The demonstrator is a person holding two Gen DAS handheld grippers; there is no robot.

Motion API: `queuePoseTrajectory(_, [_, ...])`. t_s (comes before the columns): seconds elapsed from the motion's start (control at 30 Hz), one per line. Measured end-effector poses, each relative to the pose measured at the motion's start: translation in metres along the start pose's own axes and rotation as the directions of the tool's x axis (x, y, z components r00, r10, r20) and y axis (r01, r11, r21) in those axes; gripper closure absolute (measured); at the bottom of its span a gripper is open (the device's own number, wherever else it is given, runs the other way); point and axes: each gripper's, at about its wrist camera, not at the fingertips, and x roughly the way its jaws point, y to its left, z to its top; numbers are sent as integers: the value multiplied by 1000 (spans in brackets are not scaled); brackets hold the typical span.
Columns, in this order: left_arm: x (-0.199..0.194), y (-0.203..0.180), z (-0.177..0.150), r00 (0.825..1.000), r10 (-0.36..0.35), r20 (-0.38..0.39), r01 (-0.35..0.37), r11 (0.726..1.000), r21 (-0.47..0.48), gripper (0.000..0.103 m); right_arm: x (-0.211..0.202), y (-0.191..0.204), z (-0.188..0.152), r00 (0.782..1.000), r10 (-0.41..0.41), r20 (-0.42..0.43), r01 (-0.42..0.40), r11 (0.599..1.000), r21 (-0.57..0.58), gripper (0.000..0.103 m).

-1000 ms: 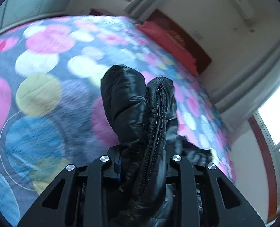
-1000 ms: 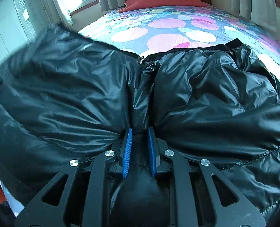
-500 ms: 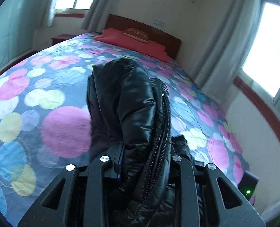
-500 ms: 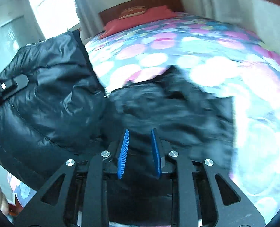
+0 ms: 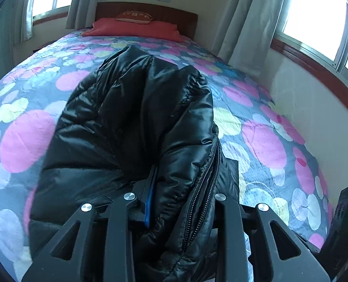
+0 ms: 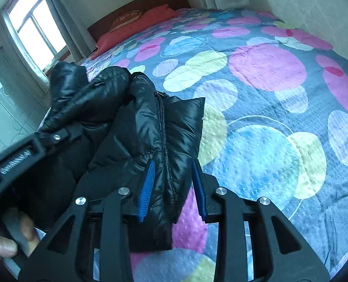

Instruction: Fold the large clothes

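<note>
A black puffer jacket (image 5: 136,127) with a front zipper is bunched over the near edge of a bed with a spotted cover (image 5: 263,138). My left gripper (image 5: 181,202) is shut on a thick fold of the jacket by the zipper and holds it up. In the right wrist view the jacket (image 6: 136,127) lies at the left, and the left gripper (image 6: 33,145) shows beside it. My right gripper (image 6: 172,188) has its blue pads apart around a jacket edge by the zipper, not pressing it.
A red pillow (image 5: 136,28) and wooden headboard (image 5: 148,11) are at the far end. Curtained windows (image 5: 315,23) and a wall run along the right of the bed. A black device (image 5: 345,225) with a green light stands at the near right.
The right gripper's pads have spread apart and let the jacket go slack; it swung right, showing more bed. The left gripper tilted up to level, still gripping the jacket.
</note>
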Motion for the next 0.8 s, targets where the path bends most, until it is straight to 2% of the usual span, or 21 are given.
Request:
queuePoseTrajectory(0.5, [11, -6, -11, 1000, -2, -14, 3, 999, 35, 75, 4, -5, 6, 1000, -16, -1, 16, 1000, -2, 72])
queuePoseTrajectory(0.67, [8, -12, -11, 1000, 21, -5, -21, 998, 64, 75, -3, -6, 7, 999, -32, 10, 32, 999, -3, 72])
queuePoseTrajectory(0.73, [3, -16, -11, 1000, 29, -5, -29, 997, 70, 74, -8, -6, 7, 999, -40, 16, 40, 999, -5, 72])
queuePoseTrajectory(0.8, [-3, -21, -11, 999, 42, -2, -42, 995, 87, 68, -12, -6, 8, 999, -43, 22, 43, 999, -5, 71])
